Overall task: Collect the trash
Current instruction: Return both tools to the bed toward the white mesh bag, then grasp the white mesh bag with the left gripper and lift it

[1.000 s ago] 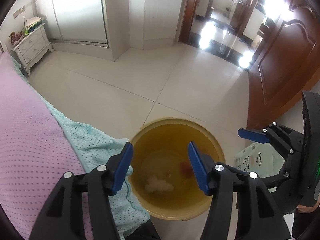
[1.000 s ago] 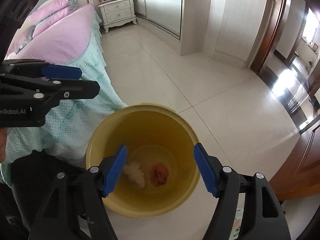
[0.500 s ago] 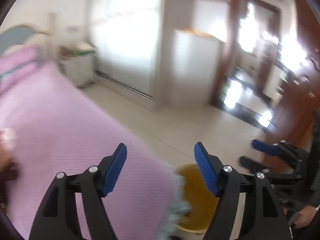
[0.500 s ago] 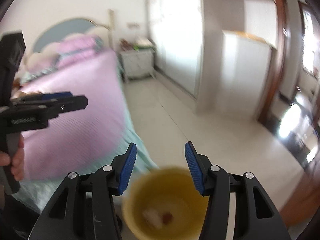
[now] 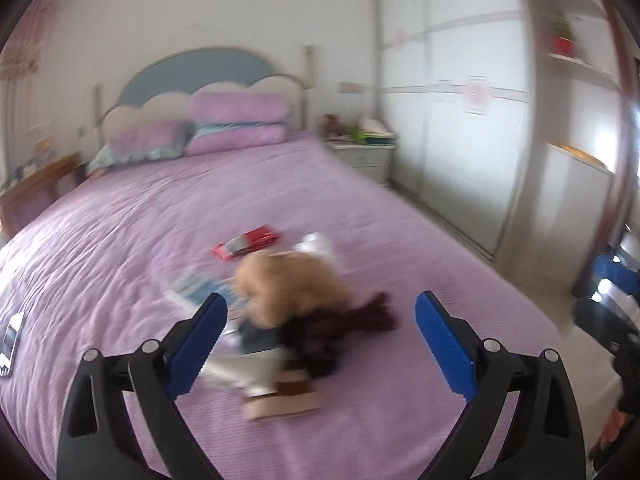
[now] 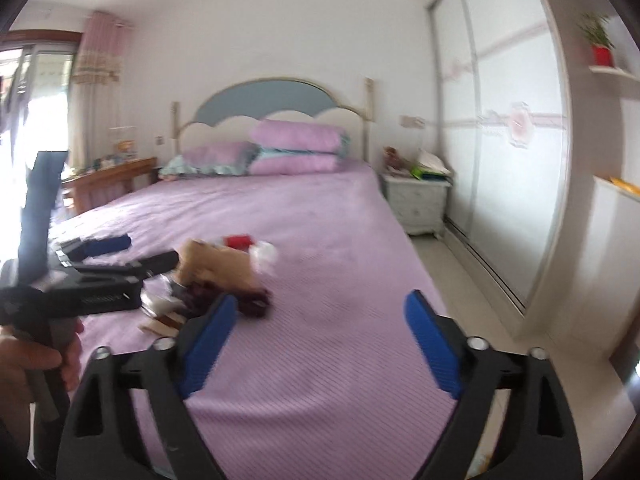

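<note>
A heap of trash (image 5: 288, 312) lies on the lilac bedspread (image 5: 120, 248) toward the foot of the bed, much of it smeared by motion blur: a tan crumpled lump (image 5: 284, 284) sits on top, a dark maroon scrap (image 5: 348, 320) spreads out beside and under it, white crumpled paper (image 5: 316, 246) shows just behind, and a flat brown card or wrapper (image 5: 284, 402) lies at the near edge of the heap. A red flat packet (image 5: 246, 242) rests on the bedspread a little beyond the heap, apart from it. The left tongs (image 5: 320, 340) hover over the near side of the heap, spread wide with nothing between the blue pads (image 5: 196, 340). The right tongs (image 6: 320, 340) are likewise spread wide and hold nothing, pointed over bare bedspread to the right of the heap, which in the right wrist view sits partly behind the left tool. A hand (image 6: 28, 364) grips that tool's handle at the left edge. Farther up the bed, lilac pillows (image 6: 296, 148) are stacked against a blue and cream headboard (image 6: 272, 100). A white nightstand (image 6: 416, 200) stands beside the bed, with a sliding-door wardrobe (image 6: 508, 140) along the right wall and a pink curtain (image 6: 96, 64) at the far left.
</note>
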